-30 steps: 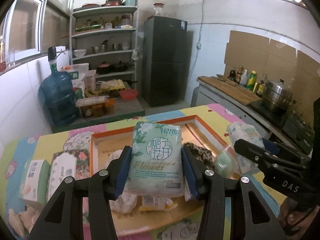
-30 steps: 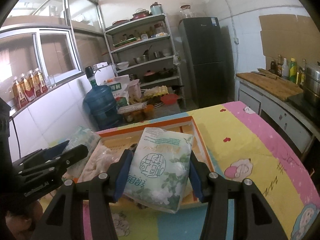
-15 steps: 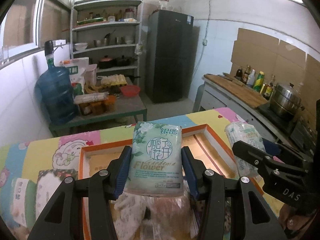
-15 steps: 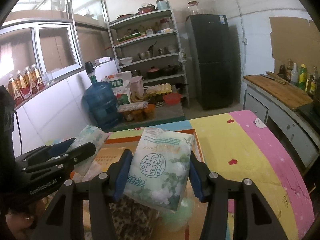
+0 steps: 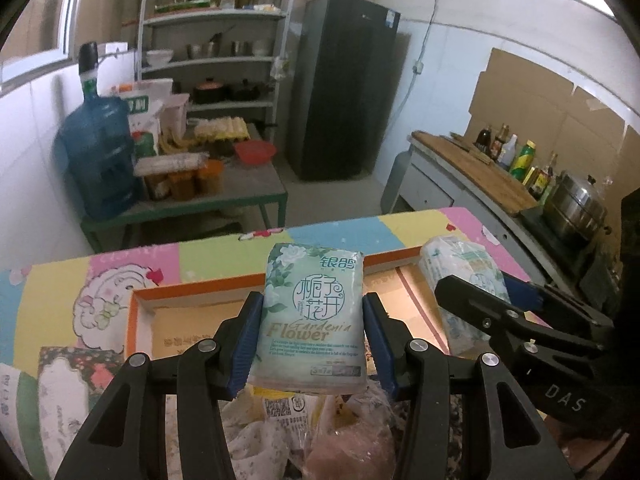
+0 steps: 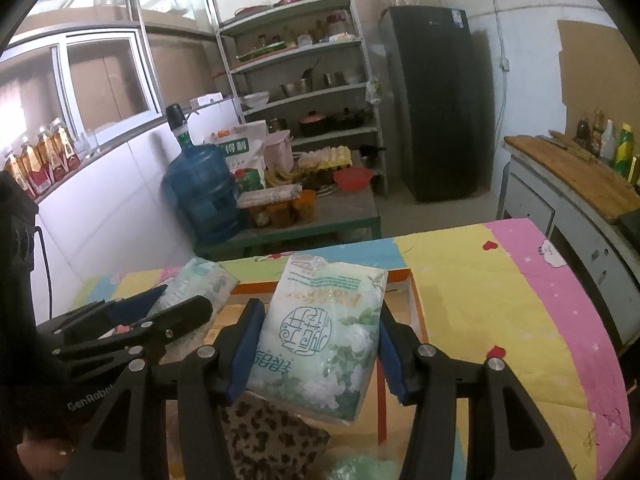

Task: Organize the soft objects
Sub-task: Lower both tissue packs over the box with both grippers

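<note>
My left gripper [image 5: 310, 338] is shut on a green "Gardenia Flower" tissue pack [image 5: 314, 316], held upright above the orange-rimmed tray [image 5: 192, 292]. My right gripper [image 6: 316, 344] is shut on a second green tissue pack [image 6: 320, 340], held above the tray's right part [image 6: 416, 312]. Each gripper shows in the other's view: the right one with its pack [image 5: 464, 280], the left one with its pack [image 6: 200, 284]. Below in the tray lie soft items: plastic-wrapped packs [image 5: 288, 408] and a leopard-print cloth [image 6: 272, 436].
The tray sits on a table with a colourful cartoon cloth [image 6: 500, 280]. More tissue packs [image 5: 60, 392] lie left of the tray. Beyond are a low green table with a water jug [image 5: 100, 160], shelves, a black fridge [image 5: 340, 88] and a counter [image 5: 480, 172] on the right.
Both grippers, still holding their packs, have moved forward over the tray toward its far rim; the view now looks further over the table's far edge.
</note>
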The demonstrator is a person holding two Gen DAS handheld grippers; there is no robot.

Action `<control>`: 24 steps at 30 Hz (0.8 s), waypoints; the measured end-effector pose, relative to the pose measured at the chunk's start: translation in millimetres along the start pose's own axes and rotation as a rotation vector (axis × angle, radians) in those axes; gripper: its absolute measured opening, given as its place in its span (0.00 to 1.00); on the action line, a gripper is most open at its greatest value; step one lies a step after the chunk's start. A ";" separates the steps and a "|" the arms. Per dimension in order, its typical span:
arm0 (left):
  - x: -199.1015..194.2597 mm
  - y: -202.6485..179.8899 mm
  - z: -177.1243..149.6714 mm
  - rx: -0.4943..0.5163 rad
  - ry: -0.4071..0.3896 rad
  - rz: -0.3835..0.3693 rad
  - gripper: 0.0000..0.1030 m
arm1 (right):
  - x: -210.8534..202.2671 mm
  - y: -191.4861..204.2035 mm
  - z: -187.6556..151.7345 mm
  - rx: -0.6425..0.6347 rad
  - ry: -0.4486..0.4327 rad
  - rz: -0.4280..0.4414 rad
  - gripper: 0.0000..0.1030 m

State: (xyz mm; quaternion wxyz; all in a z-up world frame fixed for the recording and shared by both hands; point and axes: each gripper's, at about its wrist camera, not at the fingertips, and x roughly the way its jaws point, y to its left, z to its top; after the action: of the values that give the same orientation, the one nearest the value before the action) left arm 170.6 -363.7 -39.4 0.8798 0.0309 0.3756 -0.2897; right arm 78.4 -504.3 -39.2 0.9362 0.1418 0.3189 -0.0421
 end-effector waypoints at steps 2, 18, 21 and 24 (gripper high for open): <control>6.6 3.5 0.1 -0.010 0.017 -0.001 0.50 | 5.6 -2.4 0.7 0.006 0.015 -0.001 0.52; 39.9 7.2 -3.6 -0.012 0.123 0.006 0.50 | 42.4 -9.2 -10.8 0.027 0.147 0.018 0.52; 43.5 7.2 -5.1 -0.009 0.134 0.007 0.50 | 46.1 -10.4 -13.6 0.030 0.163 0.019 0.52; 46.1 7.3 -6.8 -0.011 0.144 0.007 0.50 | 48.7 -10.0 -14.3 0.031 0.171 0.021 0.52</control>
State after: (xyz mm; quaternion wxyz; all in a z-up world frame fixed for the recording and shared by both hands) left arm 195.5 -378.2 -76.8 0.8516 0.0480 0.4395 -0.2817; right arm 107.0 -509.1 -82.1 0.9036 0.1626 0.3955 -0.0249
